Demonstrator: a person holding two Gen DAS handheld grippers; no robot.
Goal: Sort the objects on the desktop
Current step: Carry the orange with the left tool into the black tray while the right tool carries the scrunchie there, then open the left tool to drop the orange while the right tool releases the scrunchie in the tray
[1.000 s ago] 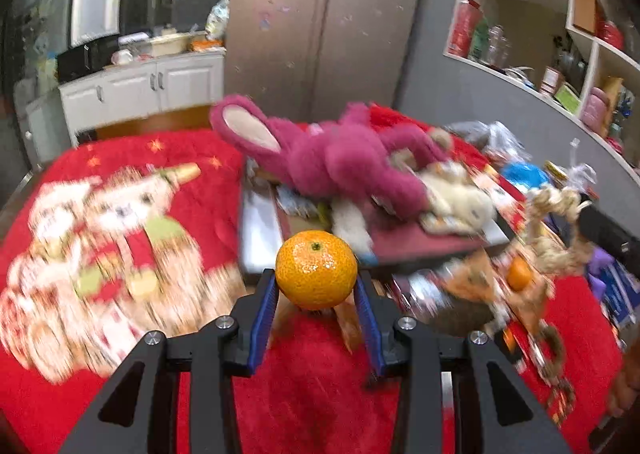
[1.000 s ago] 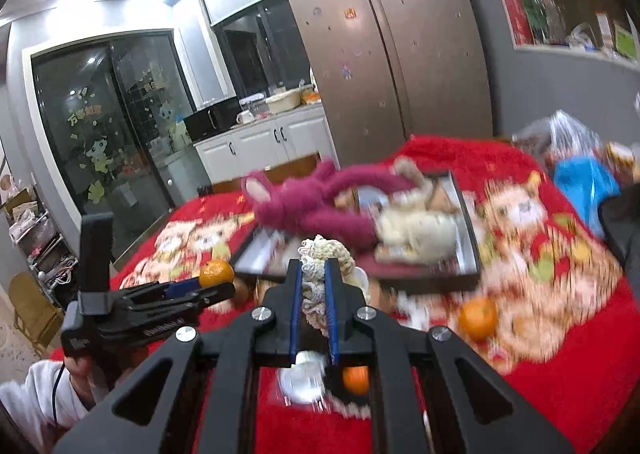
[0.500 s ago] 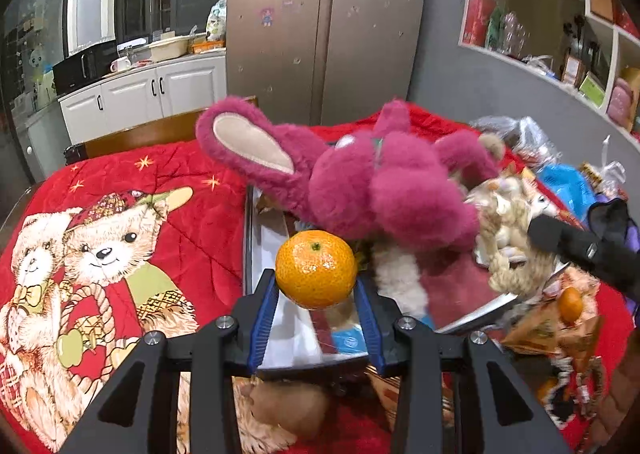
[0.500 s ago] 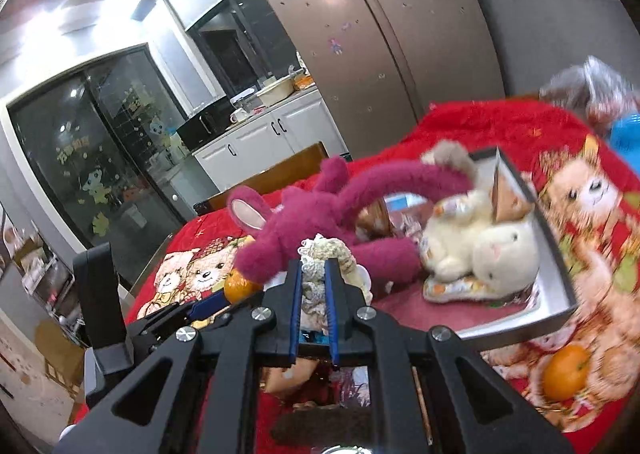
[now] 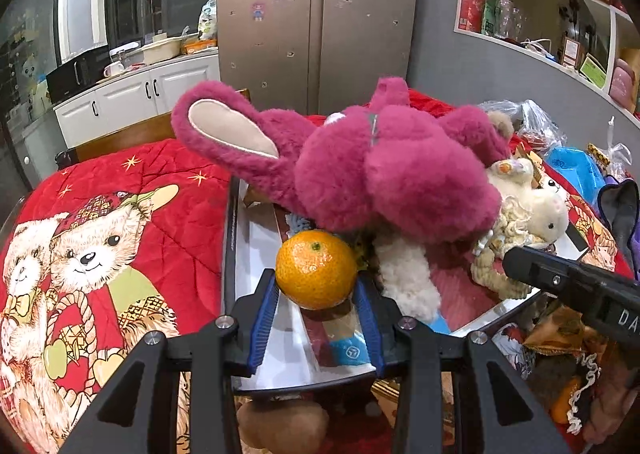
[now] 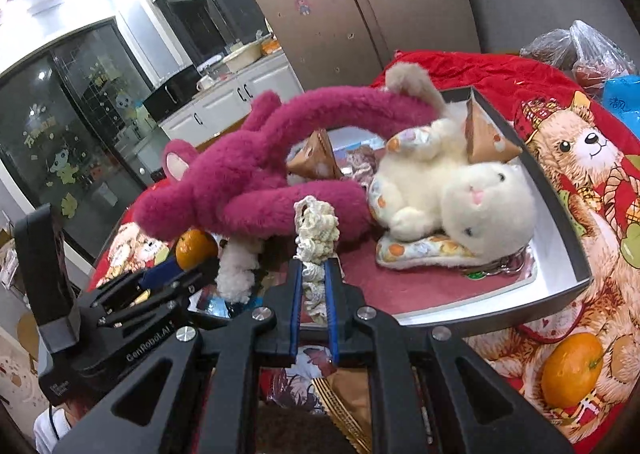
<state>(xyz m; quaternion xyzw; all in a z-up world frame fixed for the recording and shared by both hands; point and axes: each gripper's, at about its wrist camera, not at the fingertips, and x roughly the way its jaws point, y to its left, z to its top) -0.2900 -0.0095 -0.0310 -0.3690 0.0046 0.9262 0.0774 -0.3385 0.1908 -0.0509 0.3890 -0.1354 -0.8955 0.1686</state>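
My left gripper (image 5: 316, 296) is shut on an orange tangerine (image 5: 316, 269) and holds it over the near left corner of a white-lined box (image 5: 256, 254). It shows at the left of the right wrist view (image 6: 176, 274) with the tangerine (image 6: 196, 248). My right gripper (image 6: 314, 286) is shut on a cream crocheted scrunchie (image 6: 316, 232) above the box's front edge (image 6: 480, 310). A magenta plush rabbit (image 5: 360, 169) and a white plush bunny (image 6: 460, 193) lie in the box.
The box sits on a red bear-print blanket (image 5: 120, 213). A second tangerine (image 6: 572, 370) lies on the blanket at right. Snack wrappers (image 5: 560, 334) and plastic bags (image 5: 528, 125) crowd the right side. Two brown pyramid packs (image 6: 484, 133) lie in the box.
Both grippers have moved forward toward the box with their objects still held. The tangerine and the scrunchie now hang over the box's near edge.
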